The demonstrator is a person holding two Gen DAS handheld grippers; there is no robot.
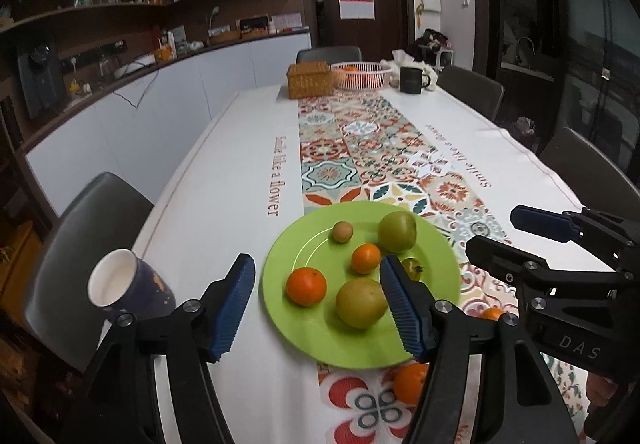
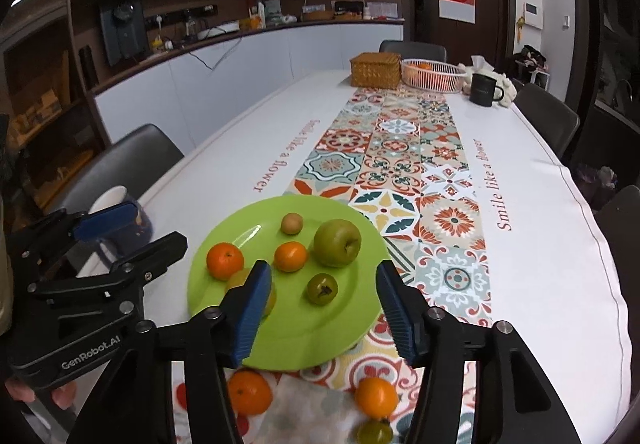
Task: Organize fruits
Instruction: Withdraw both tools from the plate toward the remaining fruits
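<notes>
Six fruits already sit on the green plate (image 2: 208, 296), ahead of and partly between both sets of jaws. The left gripper (image 1: 318, 304) and right gripper (image 2: 324, 312) stand released, holding nothing. Two tangerines (image 2: 376, 396) and a small green fruit (image 2: 374, 432) remain on the tablecloth (image 2: 552, 244) below the right jaws, so I judge the job mostly done.

Six fruits are seen on the green plate (image 1: 320, 340) — framed by the left gripper (image 1: 316, 304), jaws parted, nothing held.
</notes>
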